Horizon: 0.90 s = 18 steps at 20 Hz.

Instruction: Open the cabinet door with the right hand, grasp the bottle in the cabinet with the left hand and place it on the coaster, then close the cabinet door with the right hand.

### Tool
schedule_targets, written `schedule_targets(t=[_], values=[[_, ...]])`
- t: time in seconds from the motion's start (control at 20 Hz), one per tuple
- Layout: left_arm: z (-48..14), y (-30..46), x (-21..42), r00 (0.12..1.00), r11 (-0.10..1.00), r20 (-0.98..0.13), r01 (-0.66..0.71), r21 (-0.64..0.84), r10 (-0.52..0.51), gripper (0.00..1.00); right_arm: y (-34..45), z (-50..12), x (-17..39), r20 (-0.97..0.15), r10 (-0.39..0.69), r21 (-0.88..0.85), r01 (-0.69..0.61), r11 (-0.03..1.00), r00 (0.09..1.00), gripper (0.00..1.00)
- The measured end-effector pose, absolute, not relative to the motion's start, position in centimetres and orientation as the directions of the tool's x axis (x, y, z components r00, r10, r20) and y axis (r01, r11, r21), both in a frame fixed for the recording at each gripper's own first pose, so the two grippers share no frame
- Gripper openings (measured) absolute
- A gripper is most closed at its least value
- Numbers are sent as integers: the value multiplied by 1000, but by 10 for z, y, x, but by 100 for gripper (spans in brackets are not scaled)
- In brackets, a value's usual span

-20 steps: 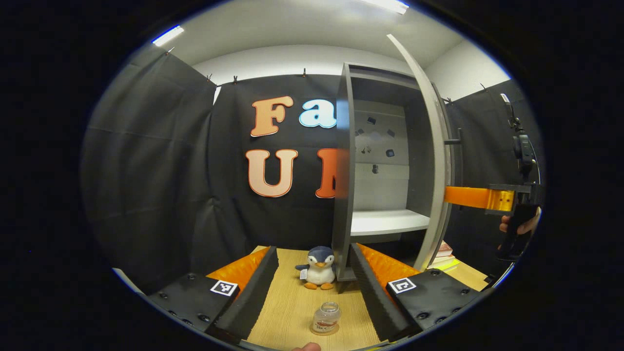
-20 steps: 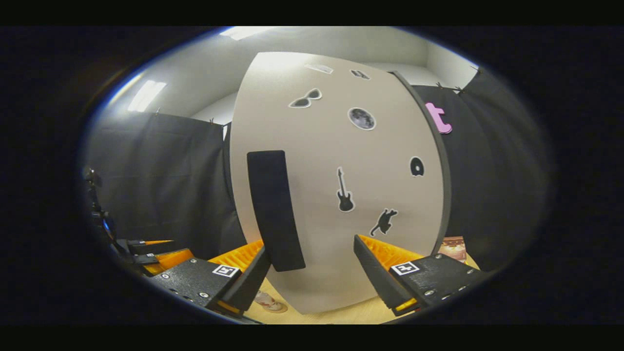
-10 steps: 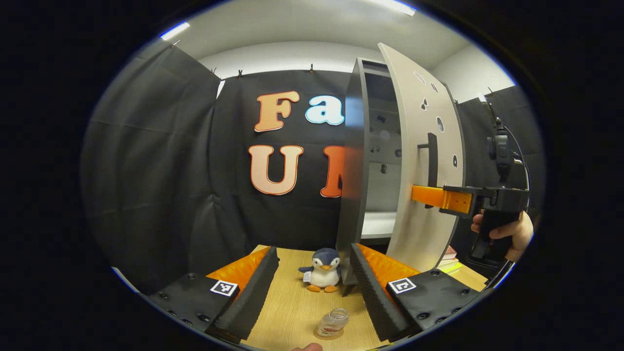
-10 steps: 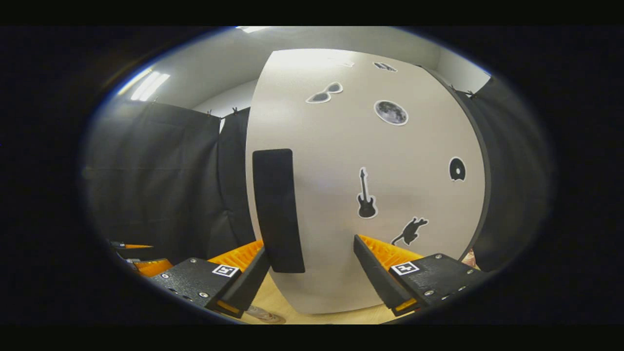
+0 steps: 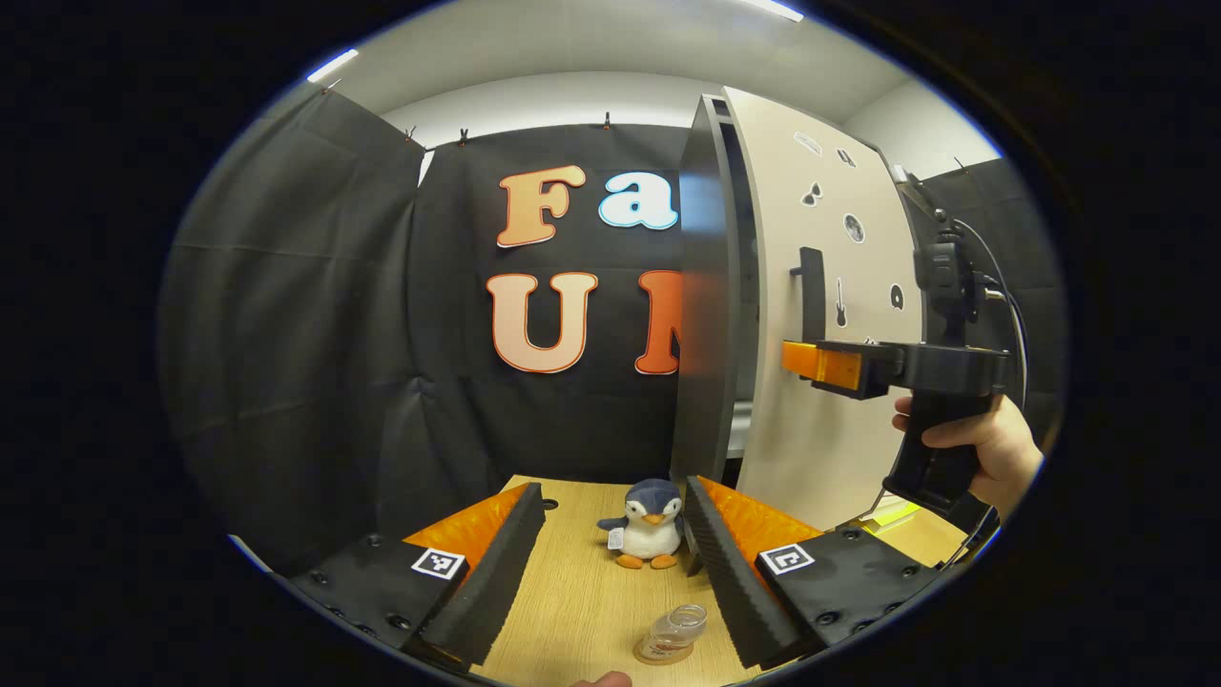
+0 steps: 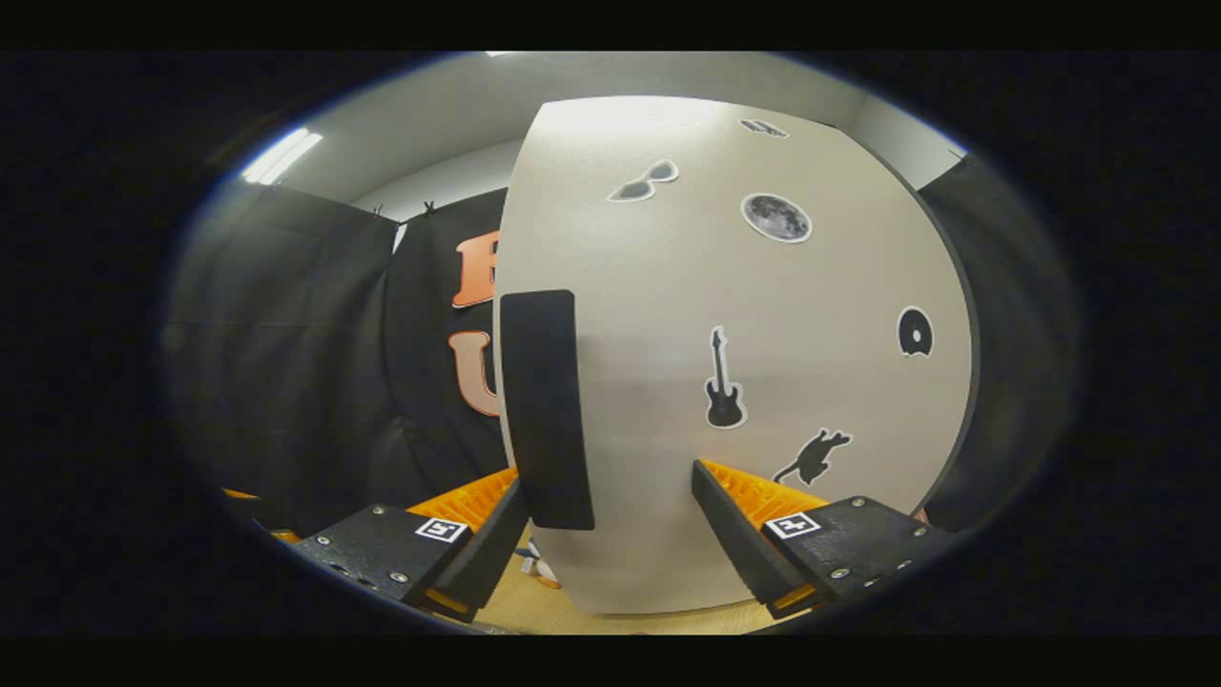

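Observation:
A small clear bottle [image 5: 673, 632] stands on a round coaster [image 5: 656, 657] on the wooden table, low between my left gripper's [image 5: 615, 496] open fingers and apart from them. The grey cabinet's door [image 5: 828, 286] is almost shut against the dark cabinet side [image 5: 706, 315]. In the left gripper view a hand [image 5: 973, 448] holds my right gripper [image 5: 799, 358] with its tips at the door, beside the black handle [image 5: 811, 296]. In the right gripper view the stickered door [image 6: 763, 382] stands very close. Its handle [image 6: 544, 410] hangs in front of the left finger of my open right gripper [image 6: 610, 487].
A plush penguin [image 5: 649, 525] sits on the table [image 5: 572, 592] at the foot of the cabinet, behind the bottle. Some books [image 5: 892, 515] lie at the right, under the hand. Black cloth walls close the booth at the left and back.
The cabinet door has swung from wide open to nearly shut, with my right gripper following it. The shelf inside has gone out of sight. The bottle has stayed on the coaster.

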<state>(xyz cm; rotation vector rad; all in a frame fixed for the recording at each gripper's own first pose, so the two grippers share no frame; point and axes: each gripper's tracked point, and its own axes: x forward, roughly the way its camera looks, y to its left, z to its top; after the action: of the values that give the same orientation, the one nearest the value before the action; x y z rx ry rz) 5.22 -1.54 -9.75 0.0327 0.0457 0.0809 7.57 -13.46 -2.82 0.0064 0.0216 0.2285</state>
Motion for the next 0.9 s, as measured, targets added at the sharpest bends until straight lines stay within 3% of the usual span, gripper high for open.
schedule_targets(t=[0.6, 0.9], values=[[-98, -23, 51, 996, 997, -53, -76, 1, 76, 96, -129, -30, 79, -37, 184, -3, -184, 983, 982, 100], [-100, -29, 49, 995, 997, -64, -71, -3, 71, 96, -128, -32, 77, -56, 199, 28, -198, 980, 978, 96]])
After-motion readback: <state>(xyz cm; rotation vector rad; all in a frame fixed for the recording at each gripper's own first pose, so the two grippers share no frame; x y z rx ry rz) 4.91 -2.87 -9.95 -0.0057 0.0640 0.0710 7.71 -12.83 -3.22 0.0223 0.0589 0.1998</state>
